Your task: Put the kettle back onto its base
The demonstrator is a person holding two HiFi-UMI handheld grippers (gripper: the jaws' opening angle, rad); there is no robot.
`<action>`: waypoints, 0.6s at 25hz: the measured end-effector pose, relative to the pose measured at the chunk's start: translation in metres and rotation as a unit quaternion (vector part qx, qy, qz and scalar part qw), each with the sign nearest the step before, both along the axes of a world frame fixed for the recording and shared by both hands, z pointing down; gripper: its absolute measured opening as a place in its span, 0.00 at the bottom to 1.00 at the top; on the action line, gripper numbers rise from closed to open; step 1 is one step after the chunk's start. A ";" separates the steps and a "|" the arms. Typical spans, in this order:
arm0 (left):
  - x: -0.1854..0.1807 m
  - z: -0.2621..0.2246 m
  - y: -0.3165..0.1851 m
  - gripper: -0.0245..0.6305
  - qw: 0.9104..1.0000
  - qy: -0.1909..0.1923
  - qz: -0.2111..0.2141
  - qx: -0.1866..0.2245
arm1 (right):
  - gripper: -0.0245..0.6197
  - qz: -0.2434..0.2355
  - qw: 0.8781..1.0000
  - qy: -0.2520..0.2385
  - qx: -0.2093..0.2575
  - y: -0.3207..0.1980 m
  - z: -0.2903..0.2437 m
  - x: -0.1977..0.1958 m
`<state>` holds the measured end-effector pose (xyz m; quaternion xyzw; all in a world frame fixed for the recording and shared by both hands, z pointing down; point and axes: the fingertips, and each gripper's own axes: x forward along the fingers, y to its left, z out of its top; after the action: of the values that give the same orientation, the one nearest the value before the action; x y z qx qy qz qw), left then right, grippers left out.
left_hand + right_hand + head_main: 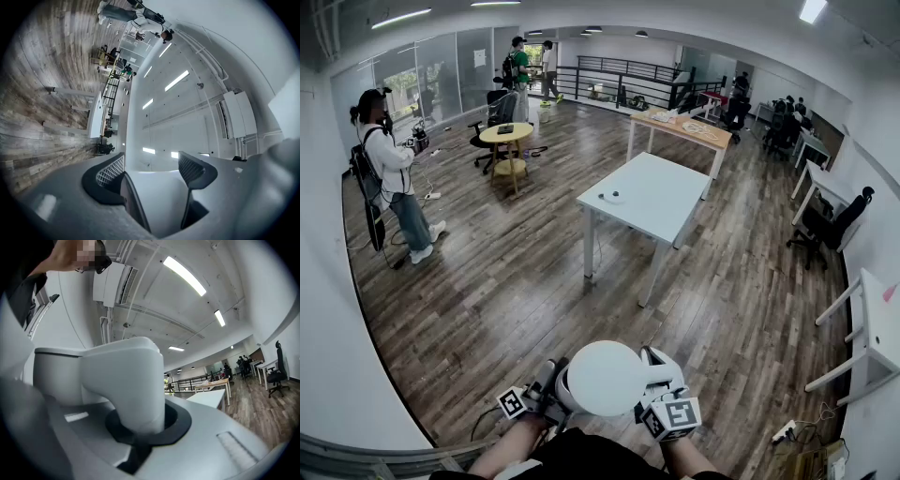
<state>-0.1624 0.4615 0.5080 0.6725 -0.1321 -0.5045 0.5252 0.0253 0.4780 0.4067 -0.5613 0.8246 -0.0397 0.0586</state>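
The white kettle (605,378) hangs in the air close to me, low in the head view, between both grippers. My right gripper (653,377) is shut on the kettle's handle (126,380), whose black pads wrap the handle's foot. My left gripper (553,382) lies against the kettle's left side with its jaws spread wide. In the left gripper view the rounded white body (157,201) sits deep between the jaws, behind the meshed pads (110,171), and only the far wall shows between the pads themselves. The kettle's round base (614,197) lies on the white table (661,211) across the room.
Wooden floor separates me from the white table. A person (389,173) with grippers stands at the left, near a round yellow table (506,136). A wooden table (680,127) stands behind the white one. An office chair (830,225) and white desks (877,328) line the right wall.
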 end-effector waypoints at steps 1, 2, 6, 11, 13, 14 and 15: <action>0.000 0.000 0.002 0.59 1.000 -0.001 0.002 0.001 | 0.04 0.000 1.000 0.000 0.002 0.002 -0.001 0.000; 0.001 0.000 0.003 0.59 1.000 -0.002 0.003 0.002 | 0.04 0.001 1.000 0.000 0.004 0.005 -0.001 0.000; 0.007 -0.003 0.002 0.59 1.000 -0.003 0.009 0.006 | 0.05 0.004 1.000 -0.001 0.007 0.006 -0.004 0.007; 0.013 -0.009 0.002 0.59 1.000 -0.001 0.012 0.008 | 0.04 0.005 1.000 -0.005 0.010 0.007 -0.008 0.014; 0.014 -0.008 0.003 0.59 1.000 0.001 0.014 0.006 | 0.05 0.005 1.000 -0.002 0.008 0.009 -0.007 0.015; 0.014 -0.008 0.003 0.59 1.000 0.001 0.014 0.005 | 0.05 0.006 1.000 -0.001 0.006 0.009 -0.007 0.015; 0.014 -0.008 0.002 0.59 1.000 0.000 0.014 0.004 | 0.05 0.008 1.000 0.001 0.004 0.008 -0.007 0.015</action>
<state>-0.1480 0.4636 0.5001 0.6767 -0.1207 -0.4976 0.5291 0.0406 0.4855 0.3993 -0.5676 0.8203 -0.0356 0.0604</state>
